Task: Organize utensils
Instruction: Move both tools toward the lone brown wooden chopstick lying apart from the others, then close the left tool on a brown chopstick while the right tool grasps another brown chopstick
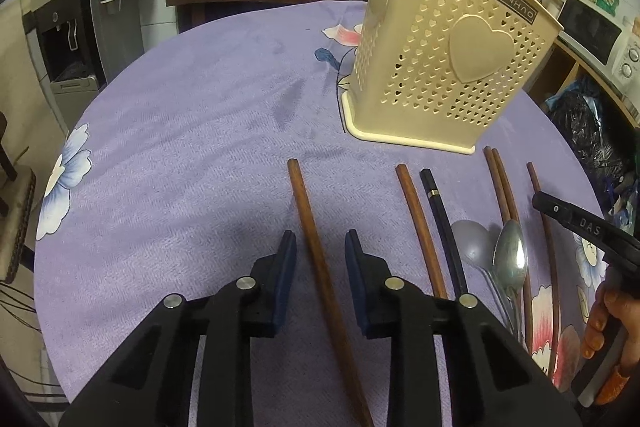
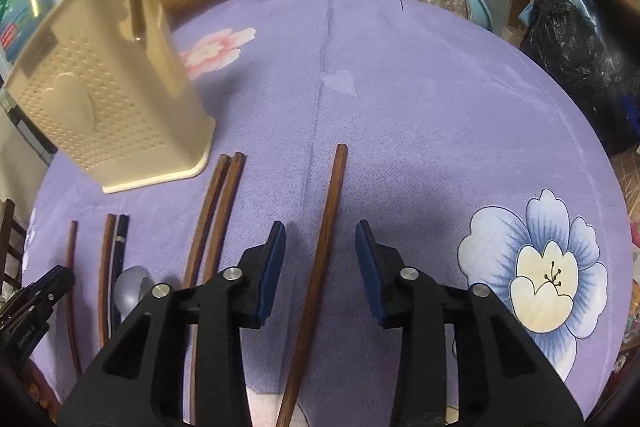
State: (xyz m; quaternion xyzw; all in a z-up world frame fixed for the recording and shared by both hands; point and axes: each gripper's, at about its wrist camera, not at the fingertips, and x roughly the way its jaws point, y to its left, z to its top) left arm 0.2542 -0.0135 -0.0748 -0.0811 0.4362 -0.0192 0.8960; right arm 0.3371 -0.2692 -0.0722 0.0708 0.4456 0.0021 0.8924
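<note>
A beige perforated utensil holder (image 1: 448, 59) (image 2: 108, 99) stands on the purple flowered tablecloth (image 1: 192, 131). In front of it lie a row of chopsticks and two spoons (image 1: 510, 255). My left gripper (image 1: 320, 247) hangs low over the leftmost brown chopstick (image 1: 304, 211), which runs between its blue pads (image 1: 286, 259) with a gap on each side. My right gripper (image 2: 322, 243) straddles the rightmost brown chopstick (image 2: 334, 195) in the same way, pads apart from it. Both grippers are open.
Between the two straddled sticks lie a brown chopstick (image 1: 416, 219), a black one (image 1: 442, 227) and a brown pair (image 2: 218, 211). A hand (image 1: 604, 323) holds the right gripper's handle. A black bag (image 2: 572, 55) and shelves stand past the table's right edge.
</note>
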